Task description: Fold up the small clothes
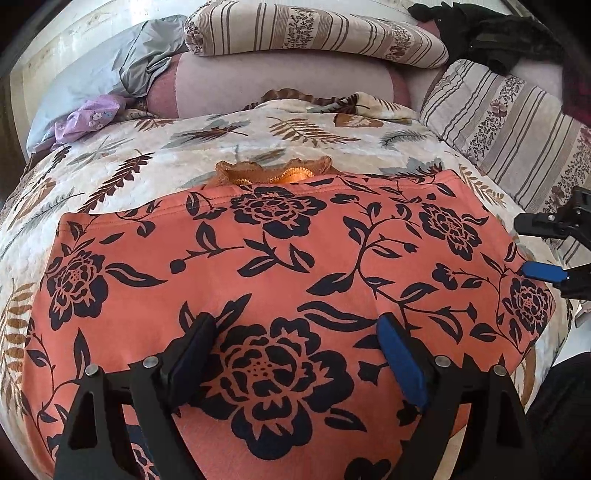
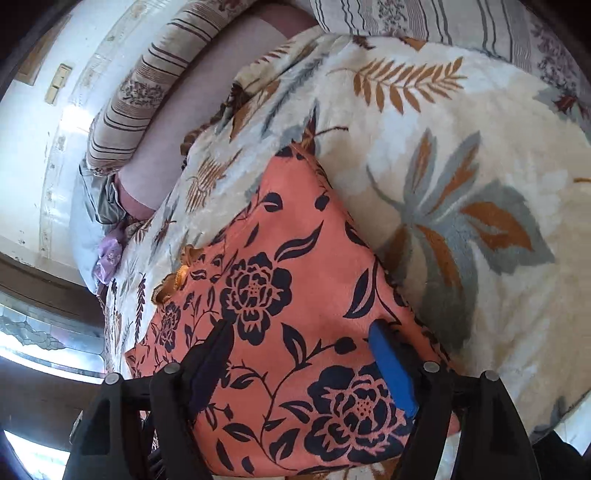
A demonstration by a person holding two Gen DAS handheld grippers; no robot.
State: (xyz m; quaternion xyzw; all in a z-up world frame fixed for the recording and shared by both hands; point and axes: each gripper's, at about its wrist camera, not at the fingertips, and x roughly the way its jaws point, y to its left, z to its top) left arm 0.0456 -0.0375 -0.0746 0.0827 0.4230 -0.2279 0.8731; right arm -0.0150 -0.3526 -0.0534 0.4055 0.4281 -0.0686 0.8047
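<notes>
An orange garment with dark navy flowers [image 1: 295,266] lies spread flat on the leaf-print blanket [image 1: 155,155]. An orange lace trim [image 1: 273,170] peeks from under its far edge. My left gripper [image 1: 295,328] is open and empty, hovering over the garment's near middle. My right gripper [image 2: 301,332] is open and empty over the garment [image 2: 295,280] near its right edge; it also shows at the right edge of the left wrist view [image 1: 543,251]. The lace trim appears at the left of the right wrist view [image 2: 177,277].
Striped pillows [image 1: 314,33] [image 1: 517,125] lie at the head and right of the bed. A grey cloth [image 1: 147,62] and a purple floral cloth [image 1: 88,118] lie at the far left. Dark clothing [image 1: 491,33] lies at the far right. The blanket [image 2: 461,184] spreads to the right of the garment.
</notes>
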